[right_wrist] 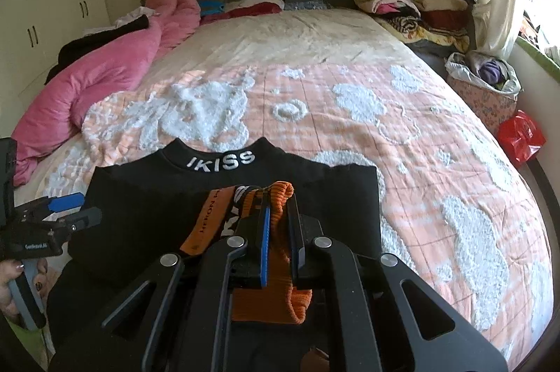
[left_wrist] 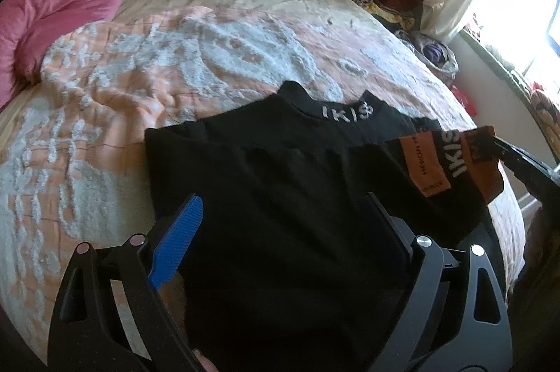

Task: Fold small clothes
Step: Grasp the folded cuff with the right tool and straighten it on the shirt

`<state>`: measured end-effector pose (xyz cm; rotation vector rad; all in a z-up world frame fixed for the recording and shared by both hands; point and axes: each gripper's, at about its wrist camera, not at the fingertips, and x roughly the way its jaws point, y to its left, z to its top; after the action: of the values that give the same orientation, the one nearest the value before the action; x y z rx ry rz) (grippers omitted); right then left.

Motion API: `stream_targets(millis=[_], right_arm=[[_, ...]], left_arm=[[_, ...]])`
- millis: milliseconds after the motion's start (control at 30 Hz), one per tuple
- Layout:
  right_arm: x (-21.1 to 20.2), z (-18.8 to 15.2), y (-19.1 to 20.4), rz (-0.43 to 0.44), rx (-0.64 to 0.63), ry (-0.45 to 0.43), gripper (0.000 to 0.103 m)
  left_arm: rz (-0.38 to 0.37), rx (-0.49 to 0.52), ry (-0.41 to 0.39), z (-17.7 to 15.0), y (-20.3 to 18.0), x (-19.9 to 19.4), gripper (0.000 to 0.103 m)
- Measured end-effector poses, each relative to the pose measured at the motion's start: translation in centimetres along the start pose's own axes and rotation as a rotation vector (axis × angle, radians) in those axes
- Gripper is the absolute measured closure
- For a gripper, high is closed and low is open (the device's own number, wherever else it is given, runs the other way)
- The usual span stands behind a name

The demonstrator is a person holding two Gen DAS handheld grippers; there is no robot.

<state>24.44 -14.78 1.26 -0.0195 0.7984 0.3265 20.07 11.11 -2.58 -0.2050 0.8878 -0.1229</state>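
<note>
Right claw carries the orange cuff across the black IKISS top on the bed.

The right claw (right_wrist: pixel 280 232) is clamped on the orange ribbed cuff (right_wrist: pixel 276 302) of the black top (left_wrist: pixel 280 197), which lies collar-away on the peach bedspread (right_wrist: pixel 420 144). The left claw (left_wrist: pixel 280 232) hangs wide, gripping nothing, over the body. Best to lay the sleeve flat and square across the chest, smoothing creases before letting go.
</note>
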Motion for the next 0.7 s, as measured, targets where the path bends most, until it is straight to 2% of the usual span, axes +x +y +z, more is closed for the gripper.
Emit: stream_targets(millis=[267,400,567,700], right_arm=[[0.3,-0.3,-0.4,-0.014,0.019,0.014,0.091],[0.1,-0.4,-0.8,-0.015,0.033,0.005,0.078],[-0.2,-0.9,-0.5,0.004,0.026,0.011,0.077],[-0.1,-1.4,0.5,0.038,0.004,0.034,0.069]], left_arm=[[-0.006,0.01,0.011,-0.2,-0.4,0.1,0.019],[-0.009,0.012,0.014,-0.3,-0.7,0.0,0.019],[-0.012,0.021,0.024,-0.5,-0.9,0.1,0.019],[-0.013,0.023,0.023,-1.0,-1.2,0.0,0.022]])
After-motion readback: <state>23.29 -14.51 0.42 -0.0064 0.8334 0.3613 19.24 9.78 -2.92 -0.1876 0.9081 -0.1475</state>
